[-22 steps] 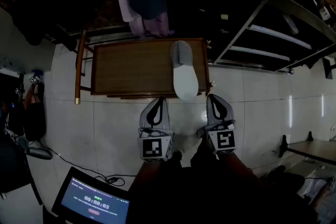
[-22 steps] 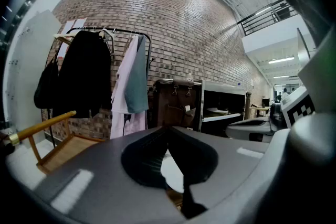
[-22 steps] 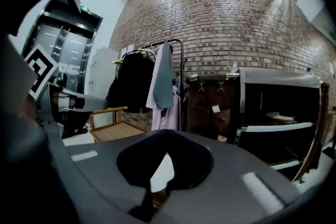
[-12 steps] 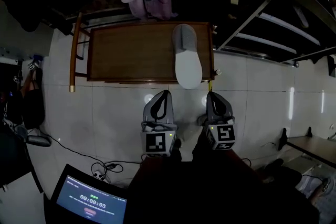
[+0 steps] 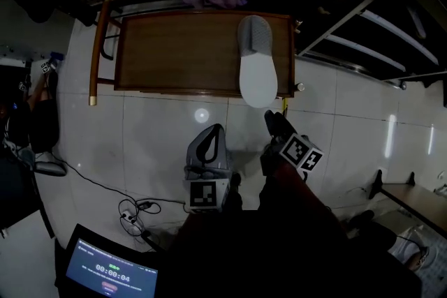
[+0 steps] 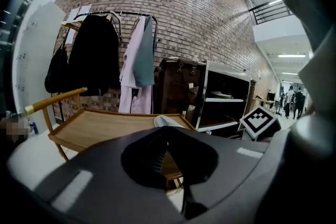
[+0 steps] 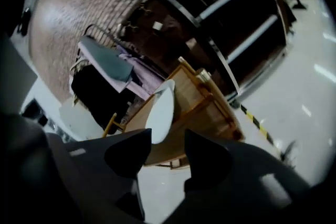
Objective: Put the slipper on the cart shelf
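Grey-and-white slipper (image 5: 257, 66) lies on the brown wooden cart shelf (image 5: 174, 52), at its right end, overhanging the near edge. Your right gripper (image 5: 274, 121) stands wide and empty; your left gripper (image 5: 215, 130) is closed, empty.

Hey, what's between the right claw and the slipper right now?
Only bare floor tile, as the head view shows. The slipper overhangs the cart front edge toward the right claw, which is open and empty.

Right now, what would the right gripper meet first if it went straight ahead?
Probably the slipper, overhanging the cart's near edge: it lines up between the right gripper's open jaws. Depth is unclear.
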`<state>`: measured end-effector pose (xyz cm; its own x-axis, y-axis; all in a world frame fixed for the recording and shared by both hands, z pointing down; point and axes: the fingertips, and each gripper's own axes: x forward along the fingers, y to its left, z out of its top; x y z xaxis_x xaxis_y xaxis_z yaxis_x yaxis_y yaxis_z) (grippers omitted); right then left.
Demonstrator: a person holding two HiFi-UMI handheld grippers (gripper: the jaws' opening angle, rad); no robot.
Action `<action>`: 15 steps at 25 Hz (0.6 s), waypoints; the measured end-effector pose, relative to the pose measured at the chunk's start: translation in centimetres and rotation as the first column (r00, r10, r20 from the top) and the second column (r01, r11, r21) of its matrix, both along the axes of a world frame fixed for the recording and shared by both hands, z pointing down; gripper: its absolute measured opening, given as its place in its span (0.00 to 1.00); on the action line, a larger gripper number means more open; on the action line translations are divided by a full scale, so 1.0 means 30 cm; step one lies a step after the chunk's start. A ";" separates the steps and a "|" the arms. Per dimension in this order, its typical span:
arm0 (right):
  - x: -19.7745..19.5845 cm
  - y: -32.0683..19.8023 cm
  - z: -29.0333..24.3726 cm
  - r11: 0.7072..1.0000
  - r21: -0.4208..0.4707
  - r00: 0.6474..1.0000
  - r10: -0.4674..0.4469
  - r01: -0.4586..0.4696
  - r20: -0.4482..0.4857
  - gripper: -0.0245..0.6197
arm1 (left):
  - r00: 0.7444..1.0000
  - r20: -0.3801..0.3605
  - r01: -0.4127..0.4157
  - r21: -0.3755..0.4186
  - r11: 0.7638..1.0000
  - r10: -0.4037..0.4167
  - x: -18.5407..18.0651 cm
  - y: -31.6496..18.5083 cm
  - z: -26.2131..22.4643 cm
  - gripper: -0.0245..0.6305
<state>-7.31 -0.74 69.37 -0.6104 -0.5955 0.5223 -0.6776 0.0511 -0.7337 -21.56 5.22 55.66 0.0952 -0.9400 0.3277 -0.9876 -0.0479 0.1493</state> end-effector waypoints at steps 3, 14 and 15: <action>-0.030 -0.028 0.047 0.990 -0.108 0.980 0.107 -0.089 0.165 0.35 | 1.000 0.016 -0.006 -0.015 1.000 0.007 -0.004 0.033 0.008 0.06; -0.117 -0.098 0.086 0.964 -0.220 0.910 0.221 -0.149 0.350 0.35 | 0.997 0.076 0.007 -0.003 1.000 -0.006 -0.033 0.087 -0.035 0.06; -0.124 -0.098 0.077 0.963 -0.221 0.908 0.226 -0.154 0.353 0.33 | 0.997 0.079 0.011 -0.001 1.000 -0.011 -0.037 0.102 -0.043 0.06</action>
<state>-11.04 -3.67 71.67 -0.6663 -0.6349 0.3910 -0.3372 -0.2111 -0.9175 -22.65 8.29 54.35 0.0586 -0.9402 0.3355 -0.9968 -0.0367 0.0712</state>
